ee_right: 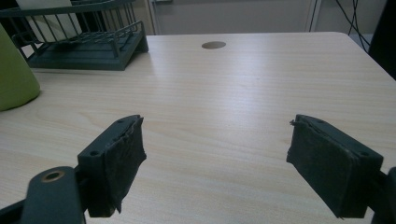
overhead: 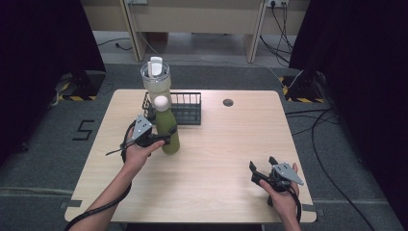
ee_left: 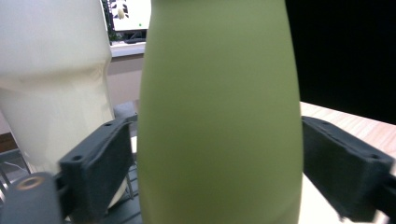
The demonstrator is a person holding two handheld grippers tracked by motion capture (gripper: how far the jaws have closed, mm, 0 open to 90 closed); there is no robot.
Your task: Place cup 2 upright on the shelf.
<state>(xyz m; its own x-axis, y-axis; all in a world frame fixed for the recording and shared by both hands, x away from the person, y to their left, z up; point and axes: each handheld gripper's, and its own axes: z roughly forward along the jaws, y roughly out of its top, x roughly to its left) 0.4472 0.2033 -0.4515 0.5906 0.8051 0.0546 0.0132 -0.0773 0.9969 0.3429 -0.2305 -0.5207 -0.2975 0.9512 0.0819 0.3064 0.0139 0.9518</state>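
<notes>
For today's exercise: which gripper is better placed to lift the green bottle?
Left. The left gripper has its fingers around the green bottle; the right gripper sits open, far off.

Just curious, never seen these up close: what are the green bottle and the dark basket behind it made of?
Green bottle: probably coated metal or plastic; smooth matte skin, no seams or glare. Wire basket: looks like dark-coated metal wire; thin straight bars form its walls.

The bottle stands upright on the tabletop, left of centre, between the jaws of my left claw. The rack sits just behind it, a tumbler at the rack's left end. My right claw rests near the front right corner, well apart.
</notes>
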